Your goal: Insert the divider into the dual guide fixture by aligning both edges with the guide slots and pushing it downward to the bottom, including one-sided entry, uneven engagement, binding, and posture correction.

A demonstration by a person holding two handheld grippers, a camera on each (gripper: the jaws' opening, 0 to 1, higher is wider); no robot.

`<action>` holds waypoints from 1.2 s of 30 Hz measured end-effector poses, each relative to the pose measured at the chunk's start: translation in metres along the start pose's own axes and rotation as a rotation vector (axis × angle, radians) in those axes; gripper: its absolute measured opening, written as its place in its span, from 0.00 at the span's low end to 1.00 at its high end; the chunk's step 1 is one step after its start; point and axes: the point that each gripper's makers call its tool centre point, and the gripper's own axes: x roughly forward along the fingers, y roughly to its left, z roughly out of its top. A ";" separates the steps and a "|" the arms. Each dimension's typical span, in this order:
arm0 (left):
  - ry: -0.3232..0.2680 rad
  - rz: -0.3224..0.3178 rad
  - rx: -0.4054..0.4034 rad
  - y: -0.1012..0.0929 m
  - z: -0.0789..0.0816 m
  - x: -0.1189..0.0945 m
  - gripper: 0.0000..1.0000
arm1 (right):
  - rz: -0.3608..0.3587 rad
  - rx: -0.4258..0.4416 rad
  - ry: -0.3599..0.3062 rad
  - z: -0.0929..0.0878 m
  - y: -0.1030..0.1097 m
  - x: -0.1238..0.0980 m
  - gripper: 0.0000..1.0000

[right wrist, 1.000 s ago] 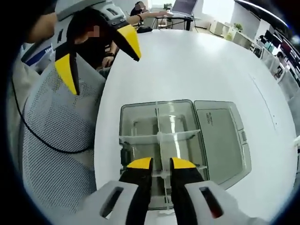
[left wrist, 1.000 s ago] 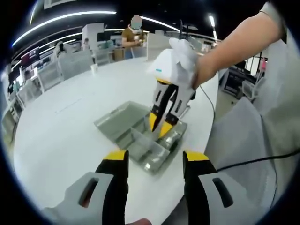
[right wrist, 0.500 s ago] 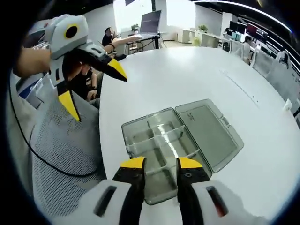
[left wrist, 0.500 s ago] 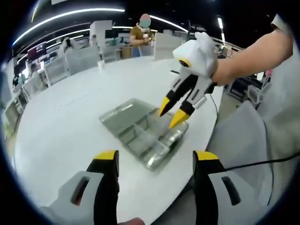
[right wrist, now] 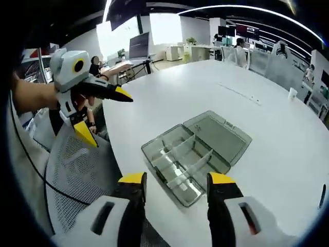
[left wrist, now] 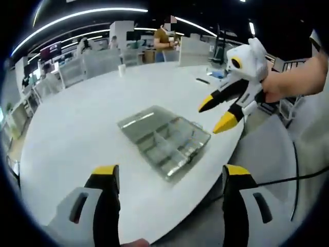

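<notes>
Both grippers have pulled back from the fixture (right wrist: 194, 154), jaws spread and empty. It sits on the worktop (right wrist: 267, 113) ahead of the right gripper (right wrist: 176, 181), dividers (right wrist: 193, 148) seated inside; the left gripper (left wrist: 168, 172) is likewise short of it.

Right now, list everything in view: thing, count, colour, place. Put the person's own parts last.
Compartment box: one, clear grey, open near the table's edge, lid flat beside it.
Dividers: several, clear, standing inside the box.
Table: one, white, round.
Mesh chair: one, grey, at the table's edge.
Laptop: one, dark, on a far desk.
People: several, far desks.
Left tongs: white, yellow tips, open, off the table's edge.
Right tongs: same, open, empty, above the table's edge.
</notes>
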 end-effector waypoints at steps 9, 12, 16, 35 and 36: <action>0.004 0.067 -0.049 -0.002 -0.009 -0.014 0.98 | -0.109 0.121 -0.055 -0.014 0.006 -0.031 0.66; 0.002 0.086 -0.060 -0.005 -0.011 -0.019 0.99 | -0.147 0.156 -0.070 -0.019 0.004 -0.042 0.70; 0.006 0.122 -0.092 -0.003 -0.016 -0.025 0.99 | -0.178 0.190 -0.090 -0.024 0.004 -0.051 0.76; -0.018 0.236 -0.142 0.008 -0.014 -0.052 0.99 | -0.245 0.282 -0.116 -0.043 0.001 -0.069 0.86; -0.017 0.241 -0.144 0.008 -0.015 -0.054 0.99 | -0.245 0.281 -0.119 -0.042 0.002 -0.070 0.86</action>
